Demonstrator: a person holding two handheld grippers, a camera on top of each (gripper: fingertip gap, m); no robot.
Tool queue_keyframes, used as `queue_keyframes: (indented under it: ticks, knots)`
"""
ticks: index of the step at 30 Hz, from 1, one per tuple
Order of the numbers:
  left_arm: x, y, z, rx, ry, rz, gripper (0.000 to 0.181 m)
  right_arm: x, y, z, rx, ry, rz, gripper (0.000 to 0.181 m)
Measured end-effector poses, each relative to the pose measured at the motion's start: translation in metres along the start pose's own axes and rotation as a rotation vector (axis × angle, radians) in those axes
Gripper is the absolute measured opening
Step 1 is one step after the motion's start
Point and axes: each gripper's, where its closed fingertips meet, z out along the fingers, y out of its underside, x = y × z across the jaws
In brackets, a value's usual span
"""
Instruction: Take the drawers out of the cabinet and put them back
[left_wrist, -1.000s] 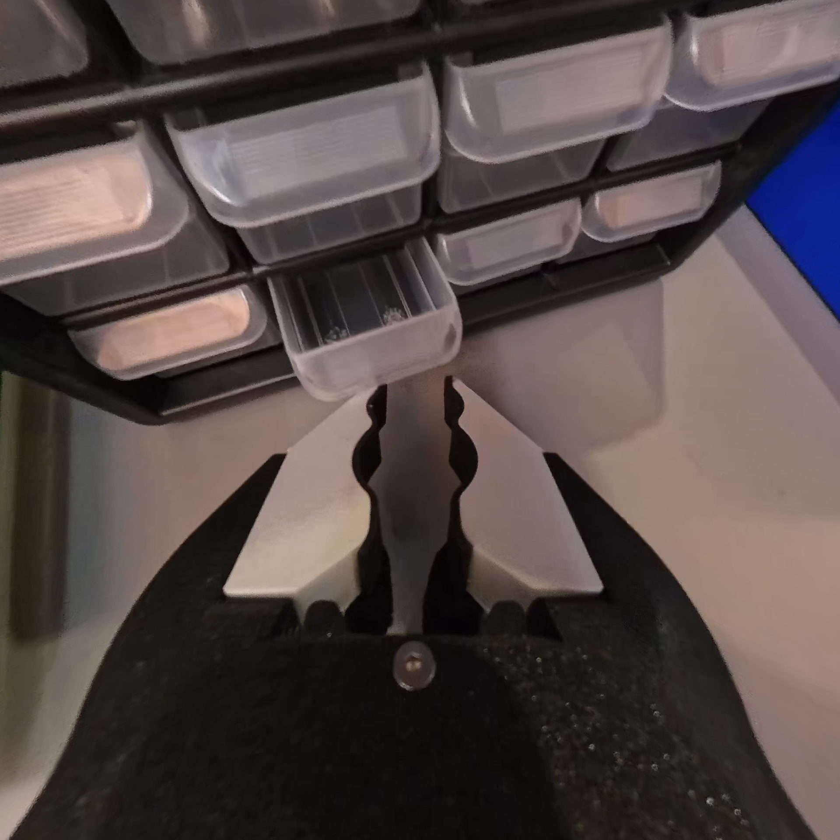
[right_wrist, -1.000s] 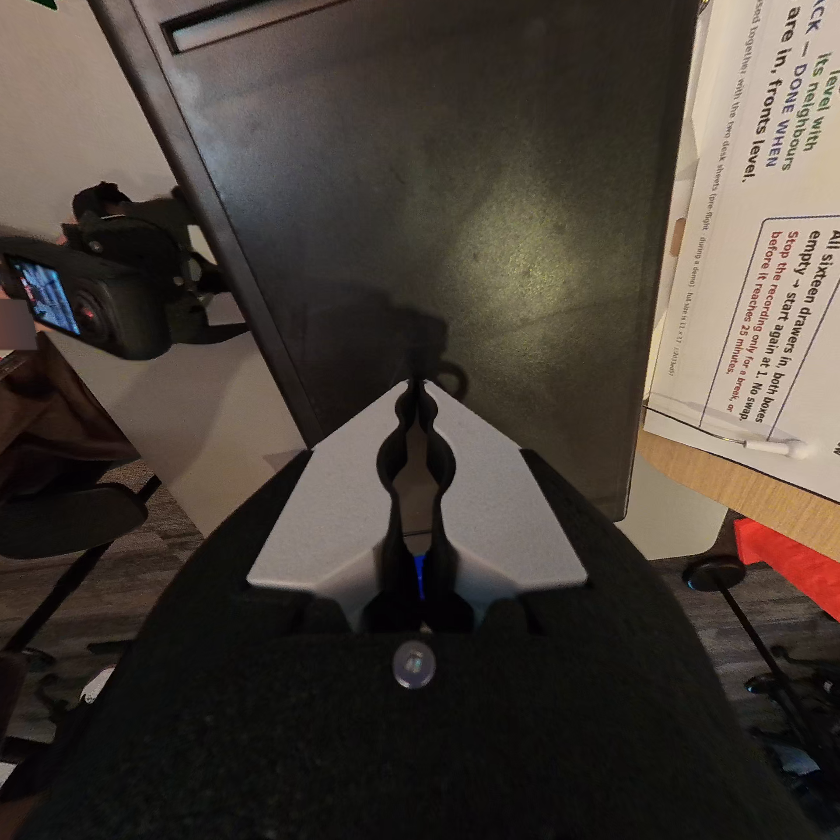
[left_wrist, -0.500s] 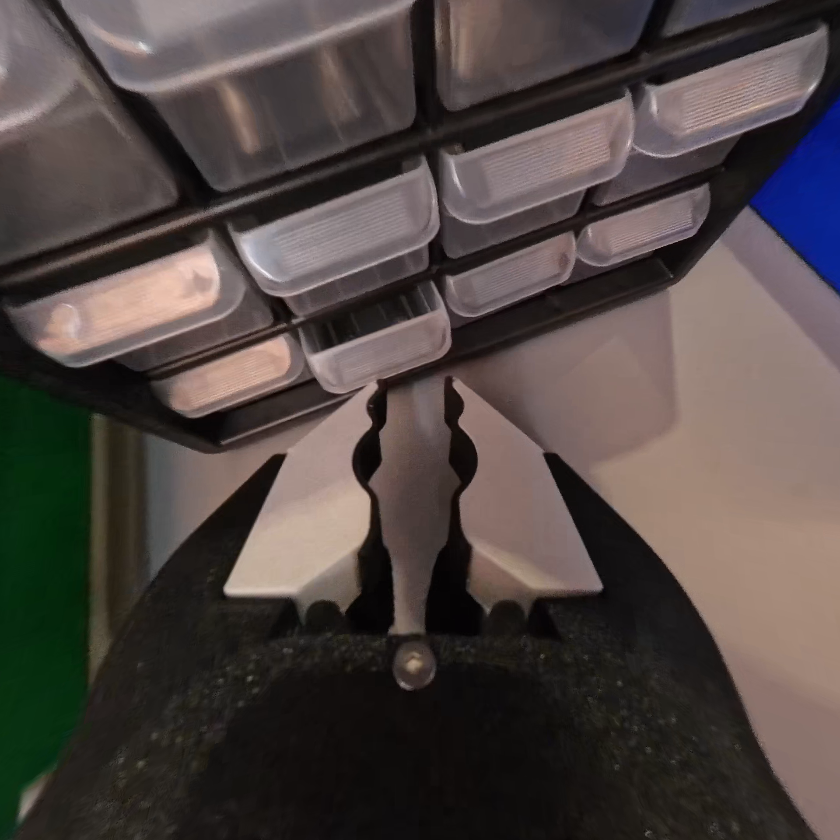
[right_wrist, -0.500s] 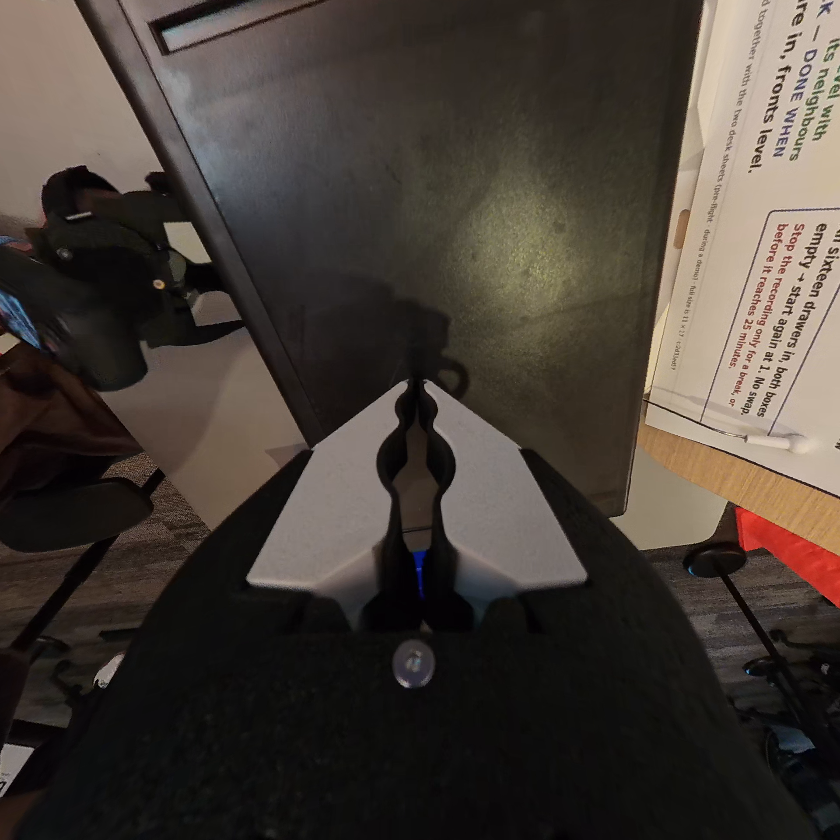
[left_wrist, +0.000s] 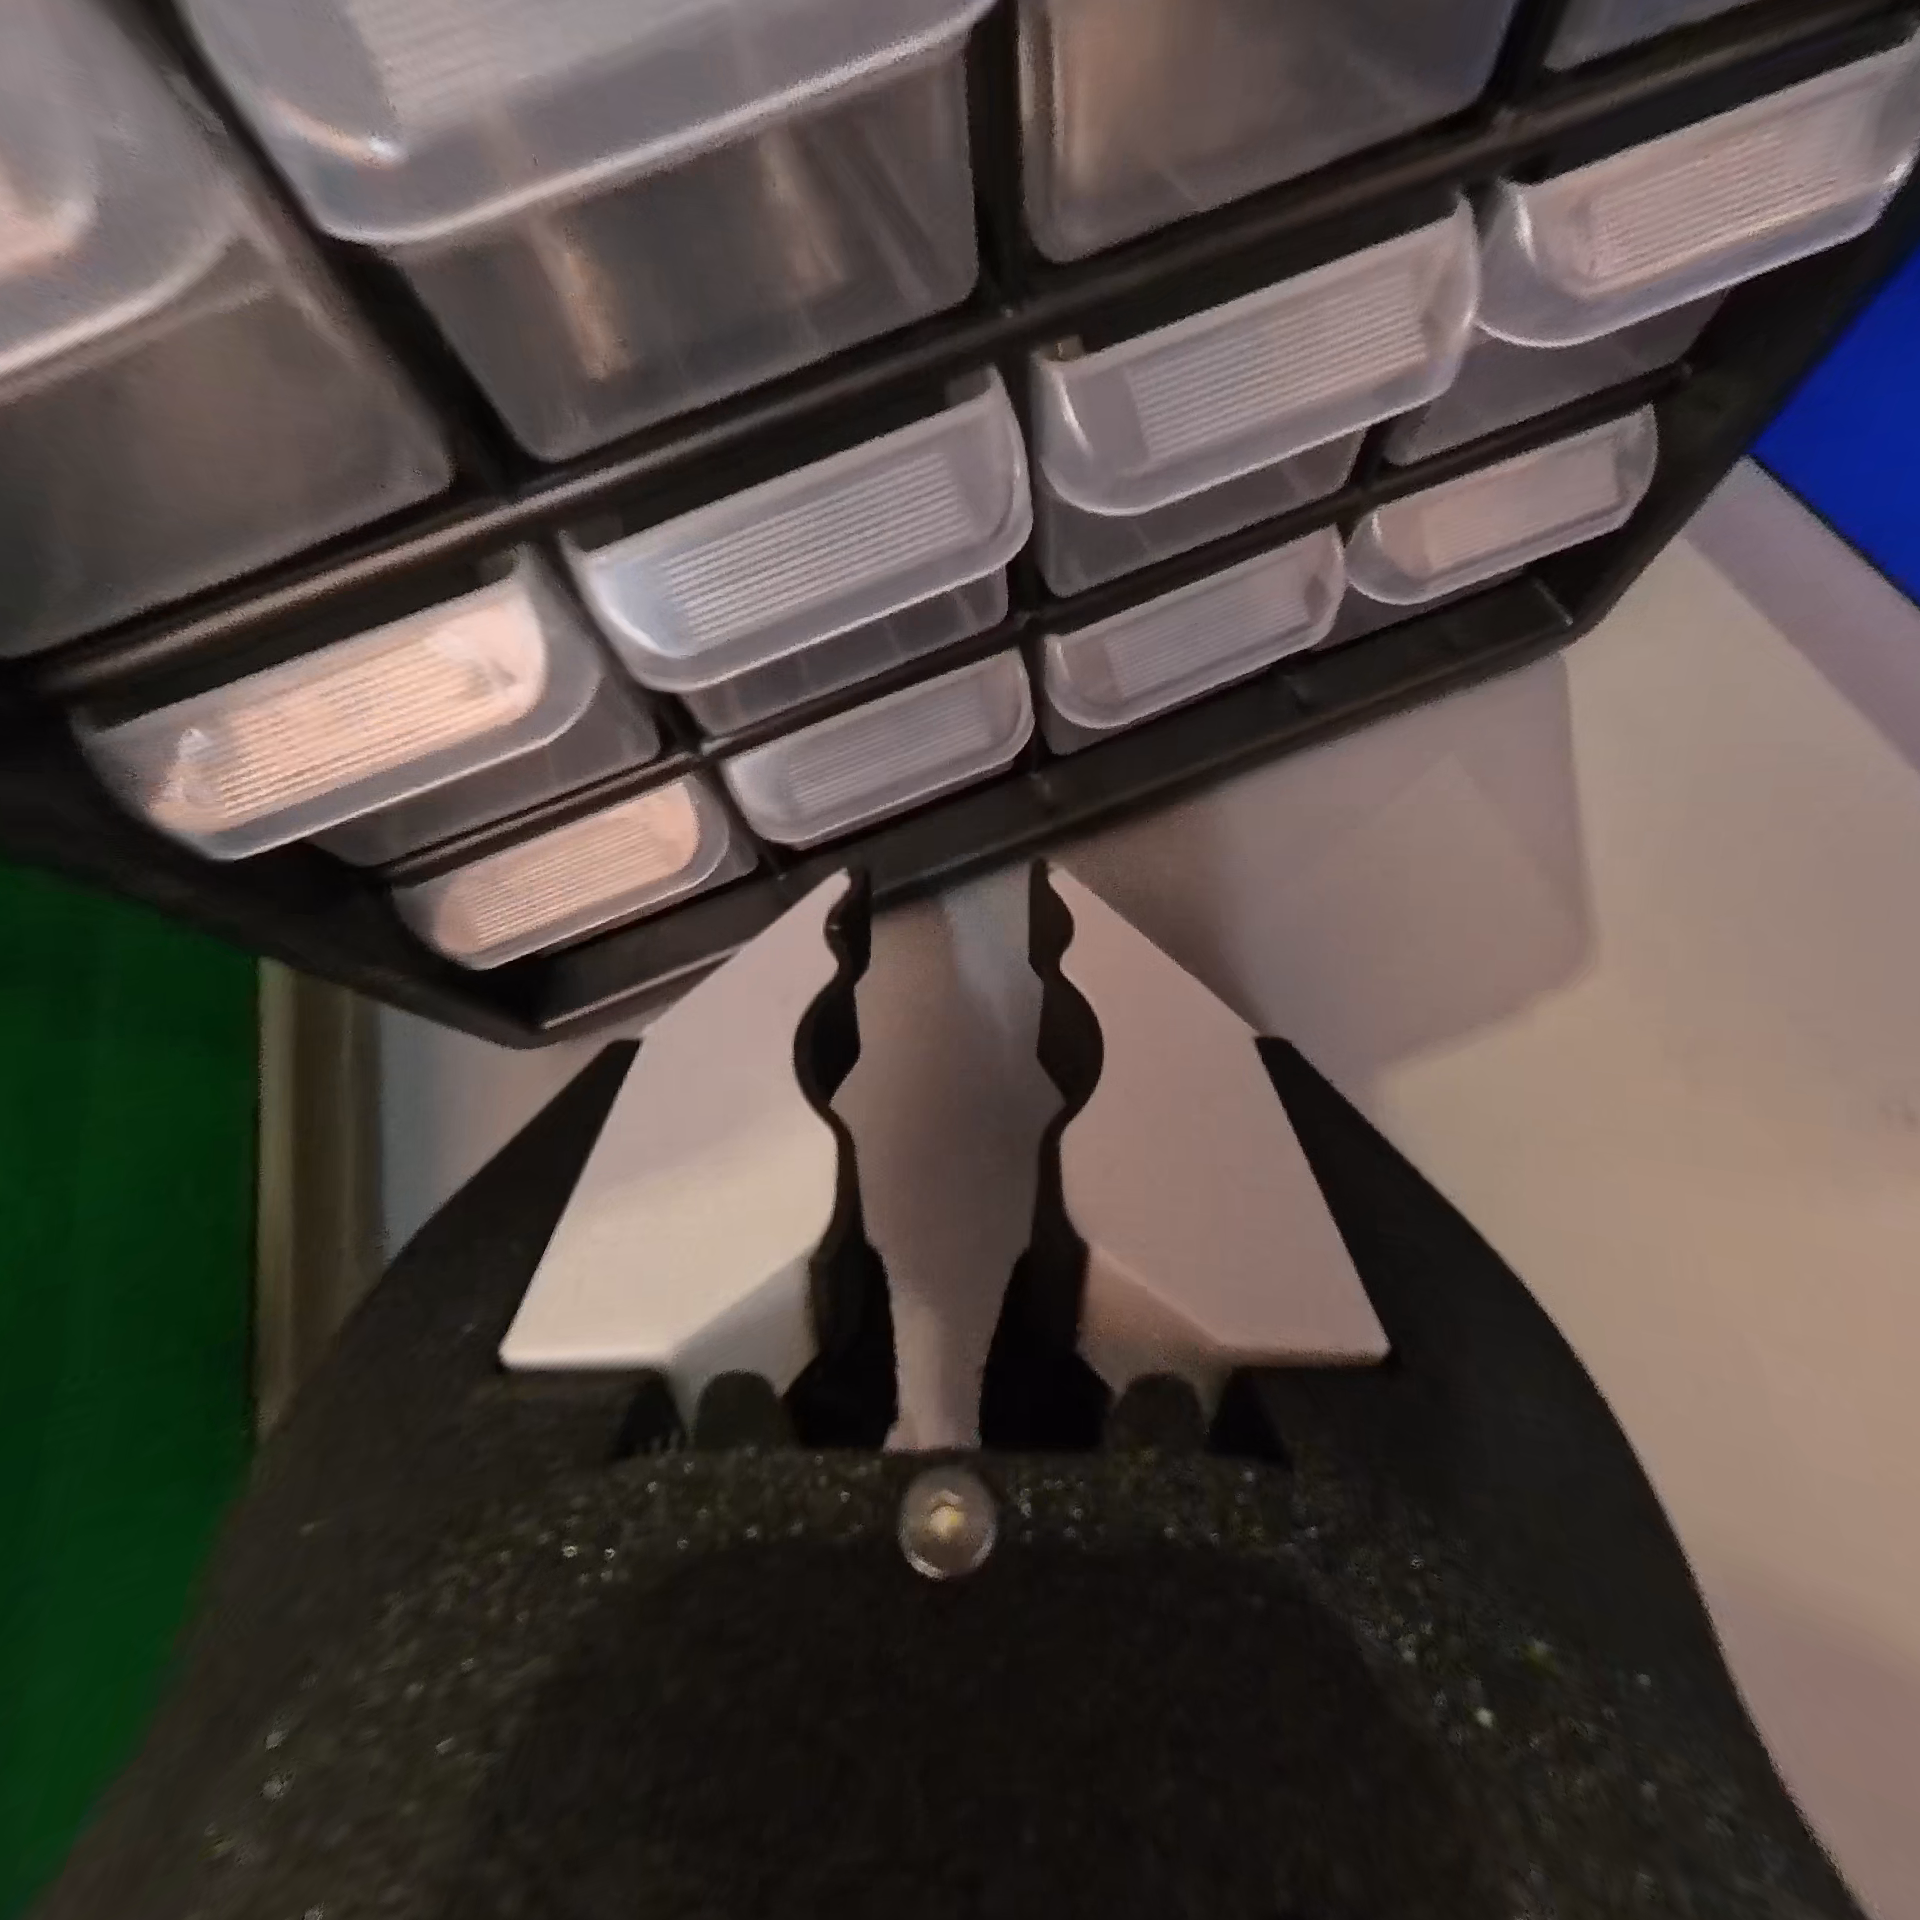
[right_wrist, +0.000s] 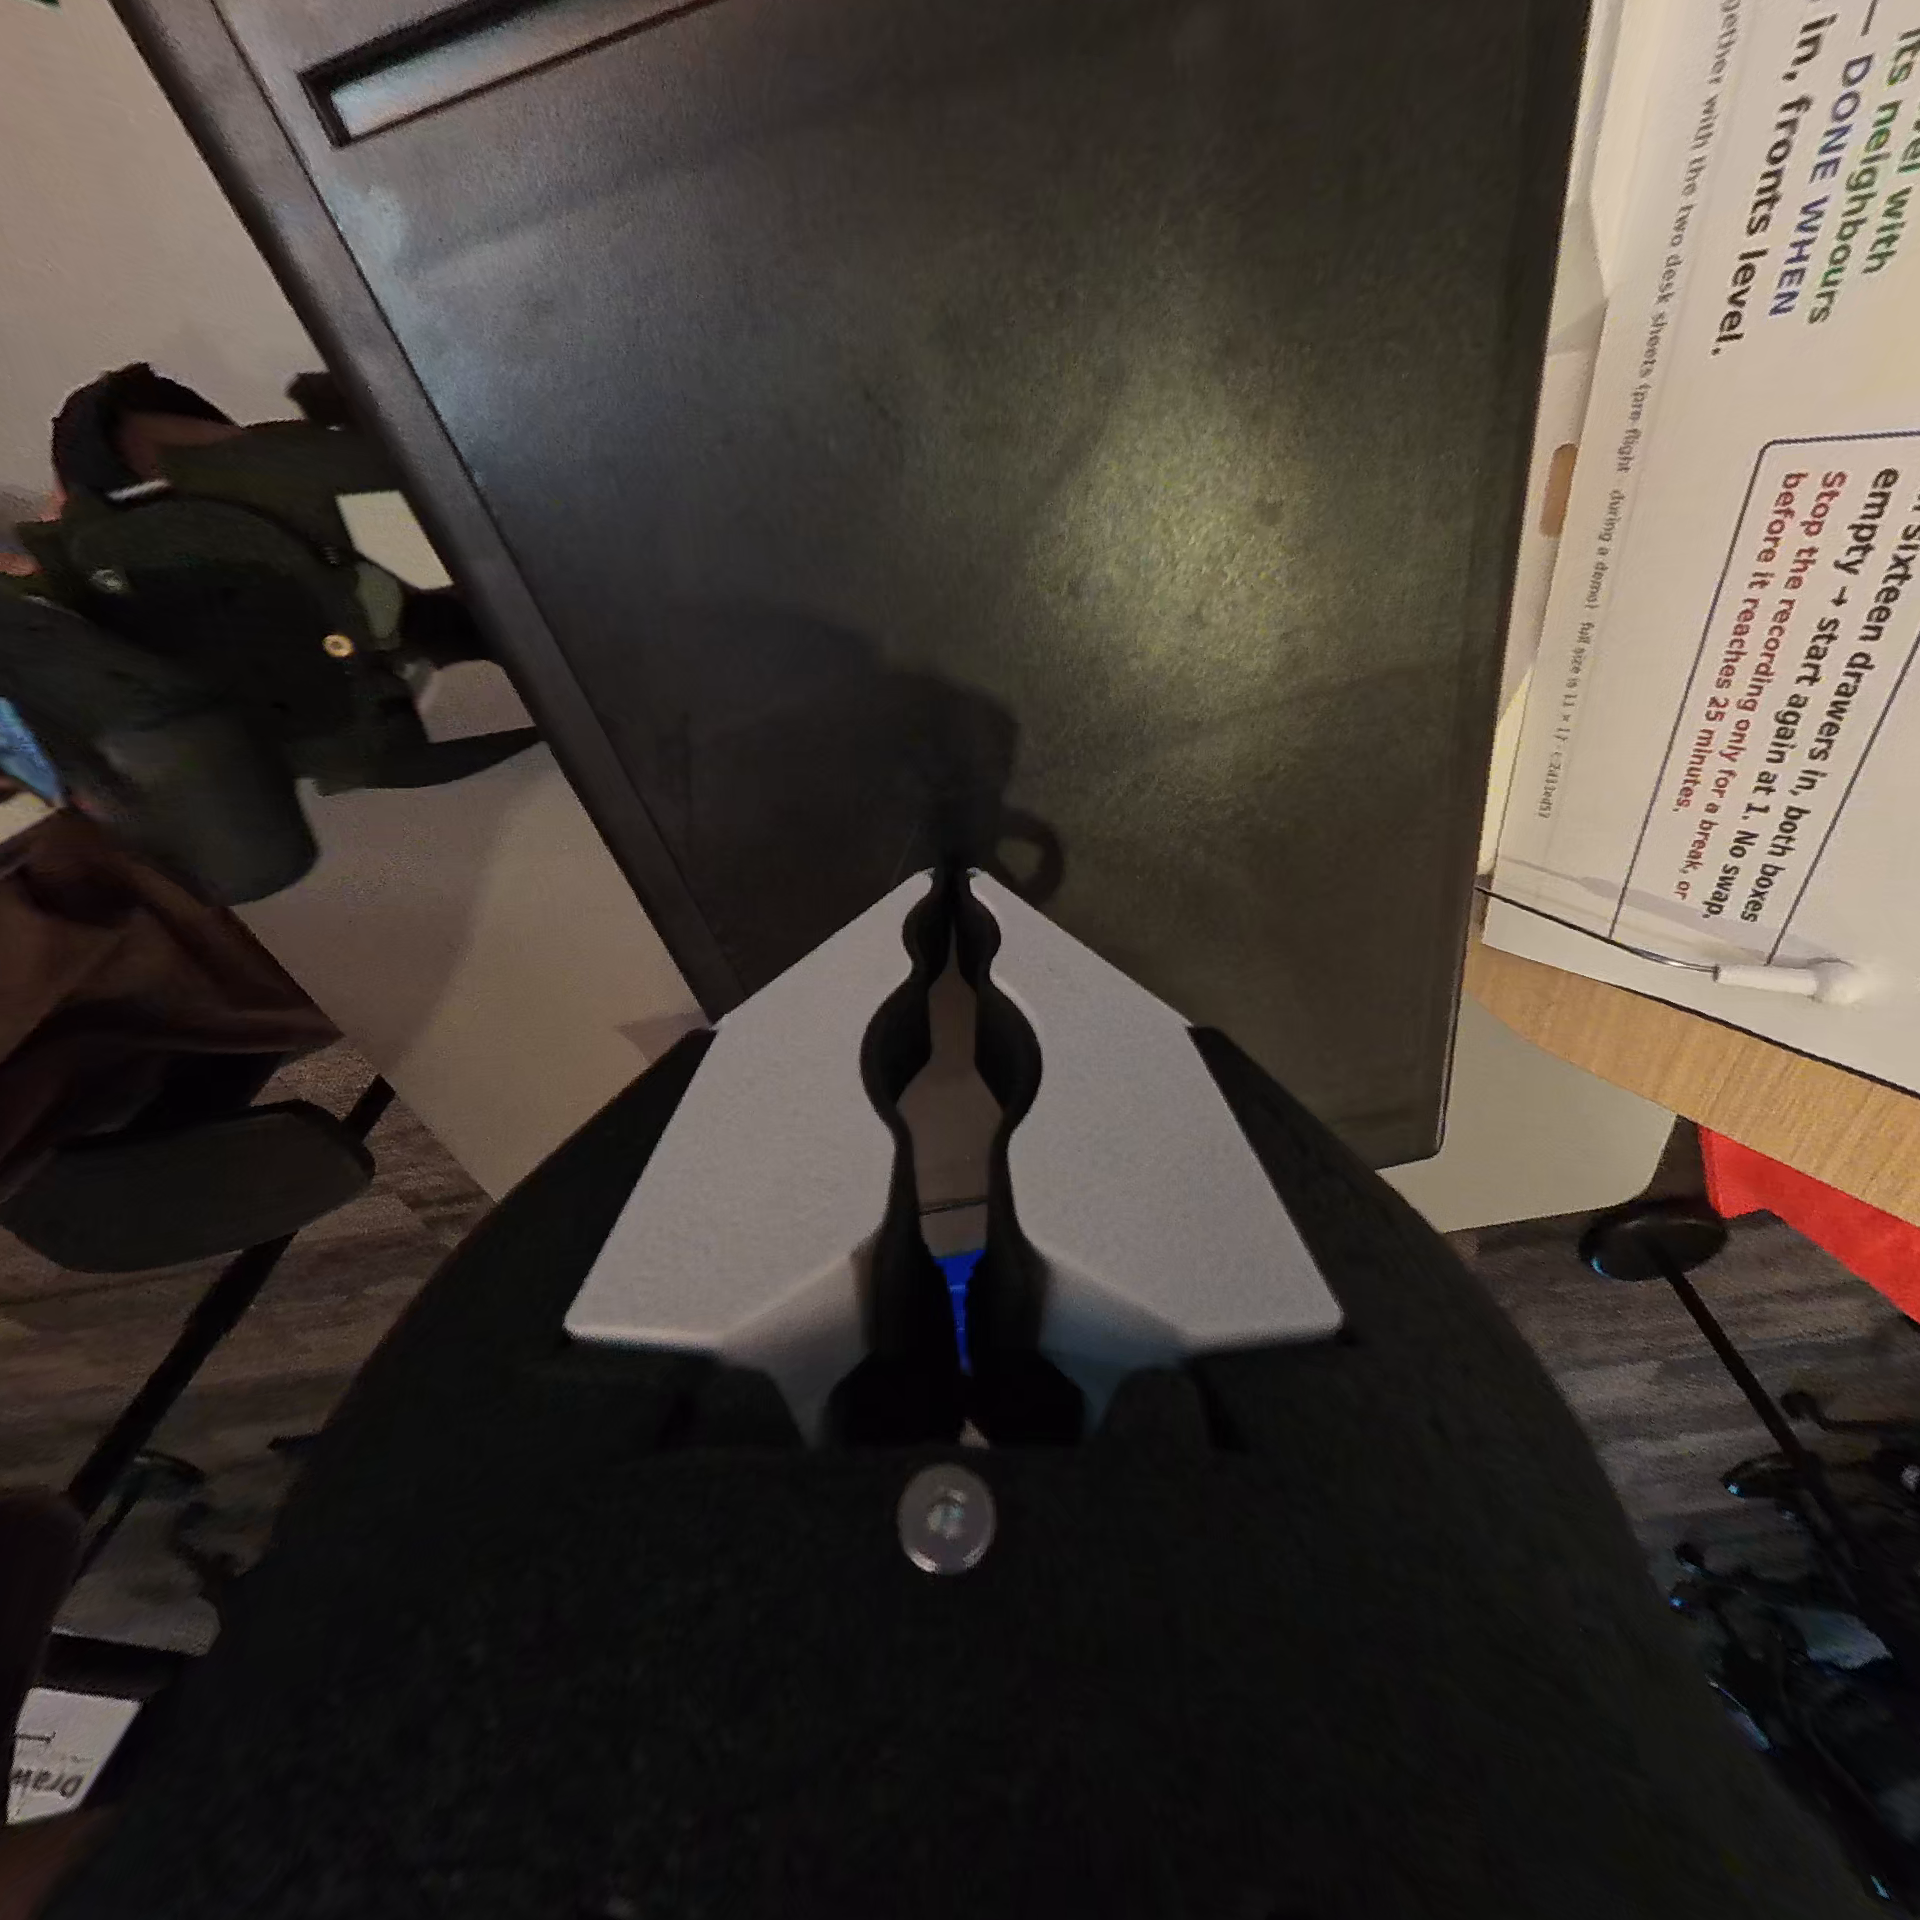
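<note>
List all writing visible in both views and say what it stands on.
White sheet, right of the cabinet: printed lines in black, green, blue and red, one block boxed; mostly legible, but I do not quote wording.
White slip, lower left corner of the right wrist view: dark print, cut off by the frame edge.
Clear drawers, left wrist view: ribbed fronts, no writing.

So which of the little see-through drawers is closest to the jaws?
The bottom-row drawer second from the left sits just above the left gripper. Its bottom-row neighbours lie off to either side, and the other rows are higher up in the black cabinet.
</note>
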Motion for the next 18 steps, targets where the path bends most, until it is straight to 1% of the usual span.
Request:
queue_keyframes:
  ticks: [4, 6, 9, 13, 14, 16, 17, 18]
  knots:
    - [-0.013, 0.000, -0.024, 0.008, -0.013, 0.045, 0.031, 0.000, 0.000, 0.000, 0.034, 0.010, 0.040, 0.000]
    - [-0.022, -0.003, -0.038, 0.022, -0.020, 0.062, 0.033, 0.000, 0.000, 0.000, 0.040, 0.045, 0.045, 0.000]
    - [-0.039, -0.012, -0.066, 0.060, -0.042, 0.097, 0.035, 0.001, 0.000, -0.001, 0.049, 0.137, 0.044, 0.000]
    - [-0.056, -0.018, -0.111, 0.099, -0.013, 0.152, 0.032, -0.003, 0.003, -0.005, 0.079, 0.283, 0.008, 0.000]
    - [-0.064, -0.018, -0.125, 0.113, -0.016, 0.170, 0.032, -0.005, 0.000, -0.012, 0.144, 0.320, 0.023, 0.000]
    - [-0.085, -0.017, -0.155, 0.183, -0.049, 0.161, 0.032, -0.019, -0.009, -0.031, 0.350, 0.349, 0.101, 0.000]
    - [-0.095, -0.016, -0.170, 0.231, -0.064, 0.146, 0.032, -0.027, -0.008, -0.042, 0.457, 0.366, 0.148, 0.000]
    - [-0.104, -0.011, -0.182, 0.264, -0.066, 0.134, 0.032, -0.034, -0.001, -0.053, 0.557, 0.399, 0.196, 0.000]
